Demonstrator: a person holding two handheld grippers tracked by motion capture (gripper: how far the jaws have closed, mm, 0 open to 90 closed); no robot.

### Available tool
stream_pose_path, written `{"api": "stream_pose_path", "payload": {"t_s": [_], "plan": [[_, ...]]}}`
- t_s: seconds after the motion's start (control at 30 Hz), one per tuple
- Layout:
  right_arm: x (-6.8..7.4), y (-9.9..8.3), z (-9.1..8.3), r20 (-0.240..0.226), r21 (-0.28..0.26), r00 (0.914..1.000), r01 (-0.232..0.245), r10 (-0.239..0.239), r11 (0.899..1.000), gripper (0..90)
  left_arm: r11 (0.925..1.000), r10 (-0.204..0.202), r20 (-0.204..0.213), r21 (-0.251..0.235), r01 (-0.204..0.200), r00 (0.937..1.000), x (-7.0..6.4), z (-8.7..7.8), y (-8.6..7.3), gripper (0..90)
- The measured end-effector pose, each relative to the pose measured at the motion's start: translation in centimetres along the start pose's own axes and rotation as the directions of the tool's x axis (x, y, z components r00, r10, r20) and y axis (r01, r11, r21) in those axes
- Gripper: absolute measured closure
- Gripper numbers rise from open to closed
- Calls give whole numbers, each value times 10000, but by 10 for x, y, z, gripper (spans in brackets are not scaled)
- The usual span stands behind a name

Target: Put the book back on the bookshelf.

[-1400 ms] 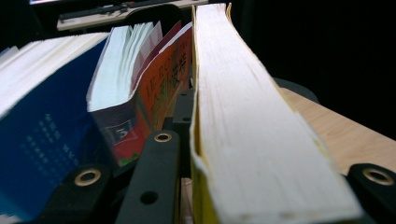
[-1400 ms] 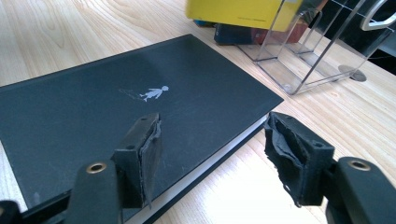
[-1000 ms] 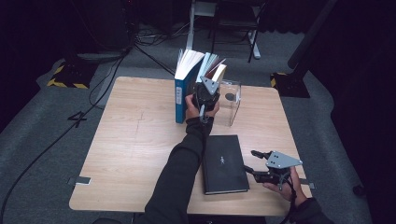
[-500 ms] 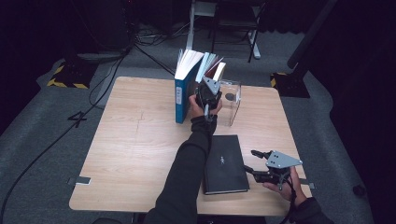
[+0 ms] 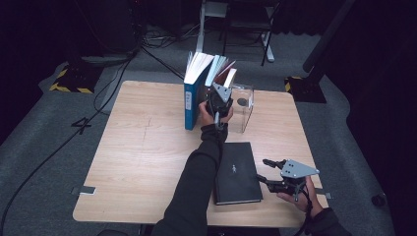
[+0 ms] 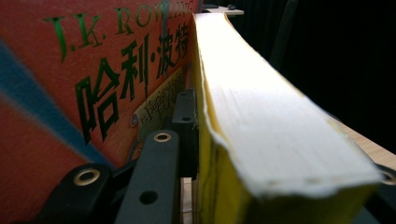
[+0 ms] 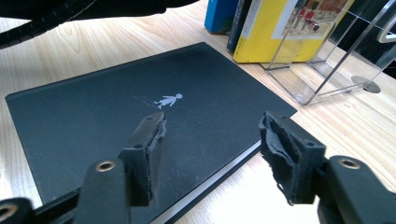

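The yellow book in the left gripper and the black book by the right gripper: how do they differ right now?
The yellow book stands upright among the row of books; the black book lies flat on the table. The left gripper is shut on the yellow book, while the right gripper is open at the black book's edge, holding nothing. The black book's cover is dark with a small pale figure. Both are closed.

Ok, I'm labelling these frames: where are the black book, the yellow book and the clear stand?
black book [image 7: 116, 112], right gripper view, middle of its cover
yellow book [image 6: 280, 126], left gripper view, page edges
clear stand [image 5: 243, 114], high view, front wall
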State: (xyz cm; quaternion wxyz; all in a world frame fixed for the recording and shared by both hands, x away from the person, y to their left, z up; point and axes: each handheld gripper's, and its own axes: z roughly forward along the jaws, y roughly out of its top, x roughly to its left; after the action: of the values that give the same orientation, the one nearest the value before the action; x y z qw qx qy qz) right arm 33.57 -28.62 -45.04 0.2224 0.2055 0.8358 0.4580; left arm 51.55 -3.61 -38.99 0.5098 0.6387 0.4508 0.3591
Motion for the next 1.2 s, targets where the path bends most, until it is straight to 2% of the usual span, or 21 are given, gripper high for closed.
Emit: {"api": "stream_pose_path", "payload": {"t_s": [0.1, 0.2, 0.37, 0.43, 0.53, 0.57, 0.6, 0.63, 0.7, 0.8, 0.83, 0.9, 0.97, 1.03, 1.13, 1.2], "plan": [[-1, 0, 0, 15, 23, 10000, -26, 26, 10000, 395, 9997, 233, 116, 28, -233, 9997, -2, -3, 1, 693], [-2, -1, -1, 53, 19, 9999, -96, 96, 10000, 394, 9995, 317, 526, 66, -321, 9981, 1, -9, 2, 658], [-3, -2, -2, 74, 42, 9999, -109, 109, 9999, 391, 9992, 394, 954, 81, -403, 9947, 2, -21, 1, 543], [-4, -3, -3, 114, 46, 9998, -131, 131, 9999, 387, 9982, 478, 1183, 303, -517, 9918, 4, -25, -3, 491], [-5, -3, -3, 134, 55, 9995, -273, 273, 9996, 381, 9974, 466, 1599, 472, -548, 9860, 12, -30, -10, 445], [-5, -4, -2, 124, 64, 9996, -266, 265, 9996, 376, 9961, 535, 1801, 595, -652, 9822, 16, -32, -13, 433], [-5, -4, -2, 105, 102, 9996, -250, 249, 9996, 373, 9948, 537, 2144, 731, -708, 9753, 19, -33, -17, 417], [-5, -4, -1, 118, 146, 9997, -205, 203, 9997, 372, 9934, 620, 2283, 802, -822, 9716, 20, -35, -20, 407], [-5, -4, 0, 102, 157, 9997, -230, 229, 9996, 370, 9875, 1022, 2480, 919, -1284, 9634, 21, -39, -26, 399], [-5, -4, 0, 110, 204, 9996, -250, 248, 9995, 370, 9739, 1607, 2475, 1172, -1942, 9555, 20, -43, -35, 367], [-5, -4, 0, 110, 204, 9996, -250, 248, 9995, 370, 9739, 1607, 2475, 1172, -1942, 9555, 20, -43, -35, 361], [-5, -5, 1, 116, 261, 9996, -242, 239, 9994, 369, 9658, 1753, 2540, 1430, -2162, 9512, 20, -43, -43, 377], [-4, -5, 1, 122, 356, 9998, -168, 163, 9992, 365, 9621, 1800, 2676, 1524, -2260, 9466, 21, -43, -49, 397], [-4, -6, 2, 113, 388, 9998, -167, 163, 9991, 365, 9602, 1801, 2686, 1607, -2283, 9463, 22, -42, -54, 427], [-4, -6, 4, 93, 450, 9998, -188, 184, 9988, 364, 9550, 1815, 2892, 1760, -2386, 9399, 25, -41, -61, 465], [-3, -7, 5, 91, 508, 9998, -160, 155, 9986, 362, 9461, 1981, 2897, 1930, -2599, 9364, 25, -39, -66, 490]]}}
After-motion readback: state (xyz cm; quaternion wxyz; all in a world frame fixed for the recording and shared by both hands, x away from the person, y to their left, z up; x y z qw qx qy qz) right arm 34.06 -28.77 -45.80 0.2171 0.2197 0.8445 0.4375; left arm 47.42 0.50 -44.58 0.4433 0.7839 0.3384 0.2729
